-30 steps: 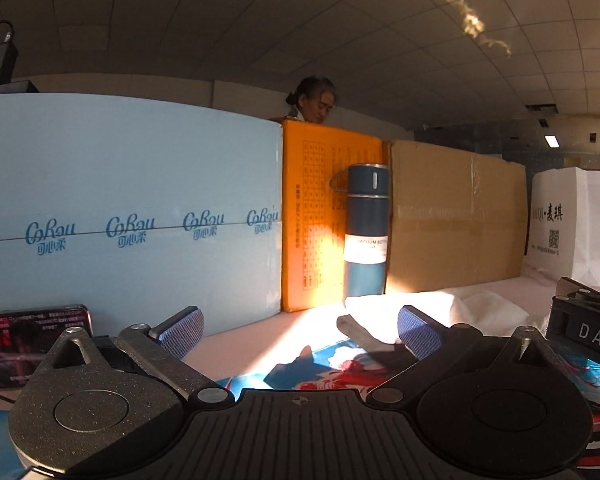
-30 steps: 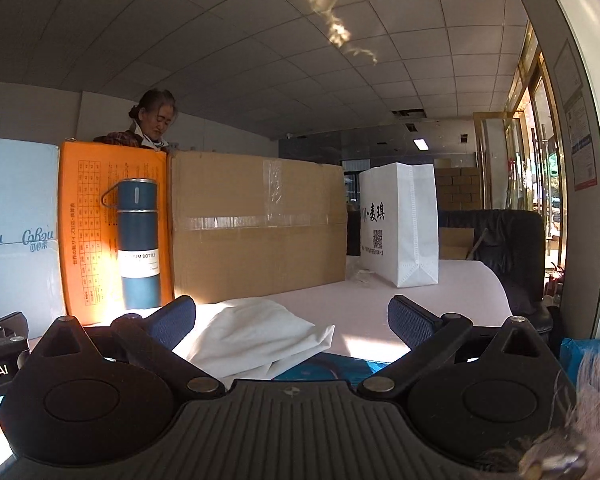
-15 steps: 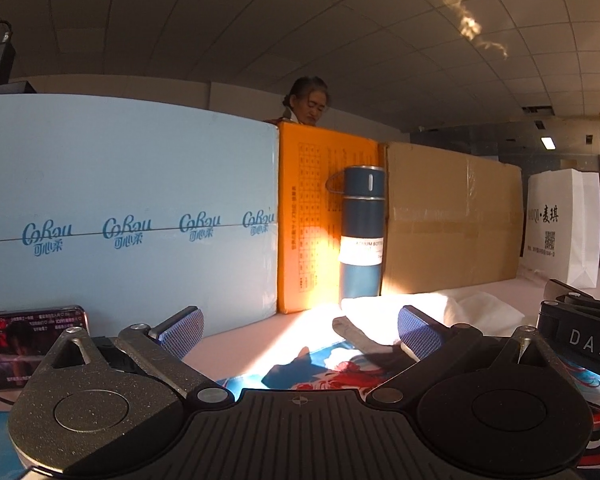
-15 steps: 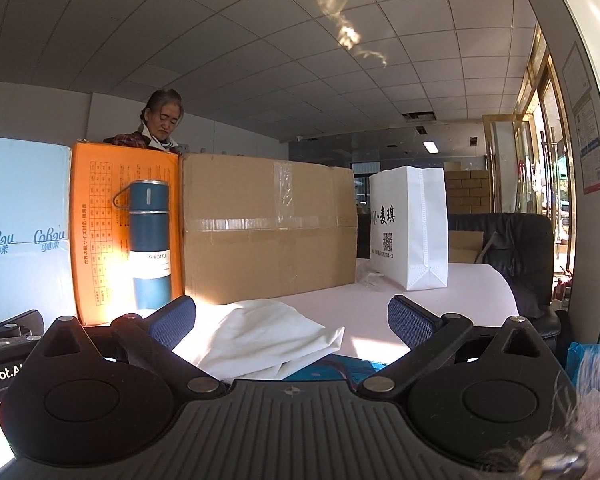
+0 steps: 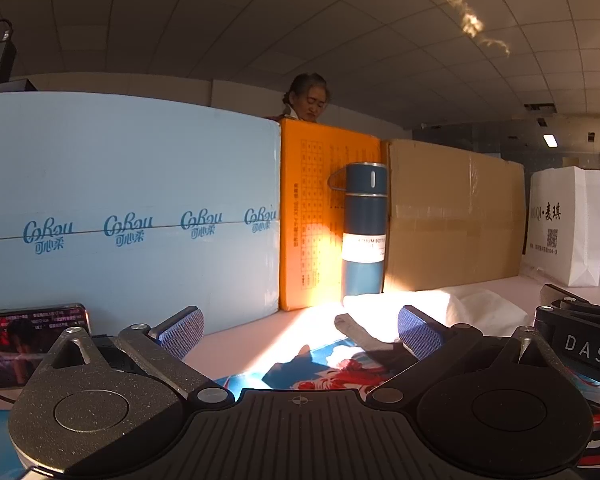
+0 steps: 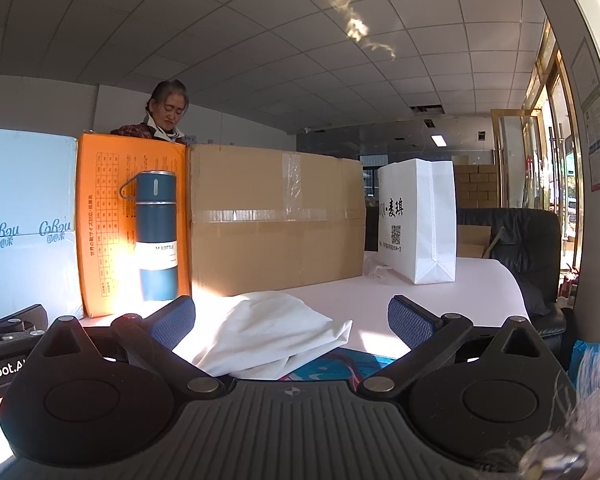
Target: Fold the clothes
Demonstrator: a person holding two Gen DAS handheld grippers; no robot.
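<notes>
Both grippers are hovering with jaws spread apart, gripping nothing. The white garment (image 6: 260, 332) is lying crumpled on the table (image 6: 440, 292), just ahead between the right gripper (image 6: 292, 320) jaws and beyond the left gripper (image 5: 300, 328).

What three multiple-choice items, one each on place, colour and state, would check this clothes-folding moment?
1. Where does the blue bottle stand?
A. In front of the orange box
B. Inside the white paper bag
C. On the black chair

2. What colour is the crumpled garment ahead of the right gripper?
A. Red
B. White
C. Green

3. How does the left gripper stand?
A. Shut on the garment
B. Shut on nothing
C. Open, holding nothing

Answers:
1 A, the bottle stands upright against the orange box face.
2 B, the cloth is plain white in the sunlight.
3 C, its fingers are spread wide with only the table between them.
</notes>
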